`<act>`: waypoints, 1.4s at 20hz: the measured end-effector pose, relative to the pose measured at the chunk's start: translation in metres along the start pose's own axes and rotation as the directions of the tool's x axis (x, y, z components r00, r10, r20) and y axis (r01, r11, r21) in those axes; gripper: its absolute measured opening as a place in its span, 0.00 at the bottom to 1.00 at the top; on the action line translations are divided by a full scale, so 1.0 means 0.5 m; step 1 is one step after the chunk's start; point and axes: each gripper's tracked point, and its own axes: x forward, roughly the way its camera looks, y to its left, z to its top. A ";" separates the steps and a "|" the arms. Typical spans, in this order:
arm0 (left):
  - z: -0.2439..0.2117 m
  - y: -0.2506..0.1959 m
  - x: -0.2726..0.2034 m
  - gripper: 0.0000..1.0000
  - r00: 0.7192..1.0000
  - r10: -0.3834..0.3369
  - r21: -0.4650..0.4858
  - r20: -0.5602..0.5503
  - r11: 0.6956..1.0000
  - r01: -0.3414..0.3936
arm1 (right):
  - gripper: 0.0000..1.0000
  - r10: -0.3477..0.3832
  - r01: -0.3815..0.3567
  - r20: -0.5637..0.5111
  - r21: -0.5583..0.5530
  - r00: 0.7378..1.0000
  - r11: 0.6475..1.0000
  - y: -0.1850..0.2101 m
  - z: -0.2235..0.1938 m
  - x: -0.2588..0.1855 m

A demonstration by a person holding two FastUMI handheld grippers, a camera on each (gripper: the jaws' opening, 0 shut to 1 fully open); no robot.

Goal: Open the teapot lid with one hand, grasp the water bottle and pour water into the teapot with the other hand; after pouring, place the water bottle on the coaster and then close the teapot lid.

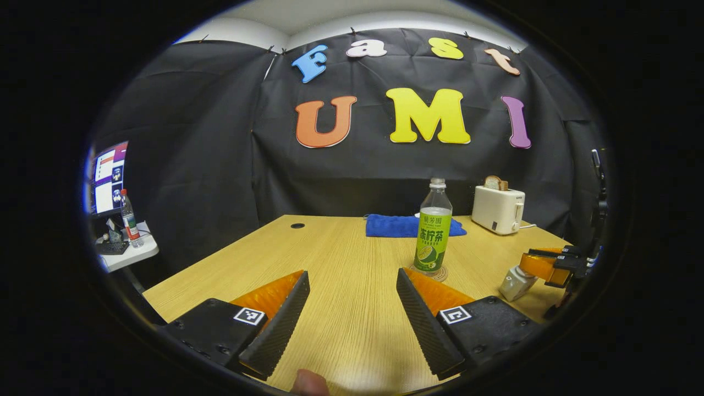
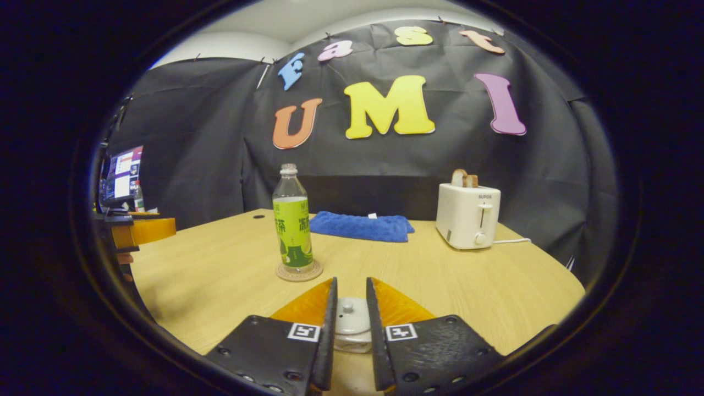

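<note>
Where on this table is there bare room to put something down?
The near left half of the table is bare, left of the water bottle on its coaster, and so is the right front, before the toaster. The back holds the blue cloth; the teapot sits between the right tongs.

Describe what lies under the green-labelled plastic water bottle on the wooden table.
The green-labelled plastic water bottle stands upright on a round brown coaster, whose rim shows around its base. The coaster's middle is covered by the bottle. The coaster rests on the light wooden table.

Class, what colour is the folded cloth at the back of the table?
Blue; the cloth shows best in the right gripper view.
</note>
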 end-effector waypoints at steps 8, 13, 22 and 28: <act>0.034 -0.092 -0.018 0.99 0.996 -0.056 -0.017 0.065 0.998 0.057 | 0.96 -0.075 0.068 0.115 0.066 0.990 0.995 -0.058 0.071 -0.069; 0.058 -0.179 -0.047 0.99 0.991 -0.097 -0.041 0.088 0.994 0.101 | 0.96 -0.166 0.157 0.228 0.059 0.959 0.986 -0.109 0.150 -0.166; 0.098 -0.253 -0.166 0.99 0.974 -0.104 0.010 0.204 0.995 0.104 | 0.96 -0.229 0.225 0.300 0.048 0.926 0.973 -0.127 0.156 -0.324; 0.125 -0.258 -0.212 0.99 0.965 -0.080 0.017 0.251 0.997 0.078 | 0.96 -0.247 0.240 0.300 0.061 0.921 0.969 -0.118 0.158 -0.367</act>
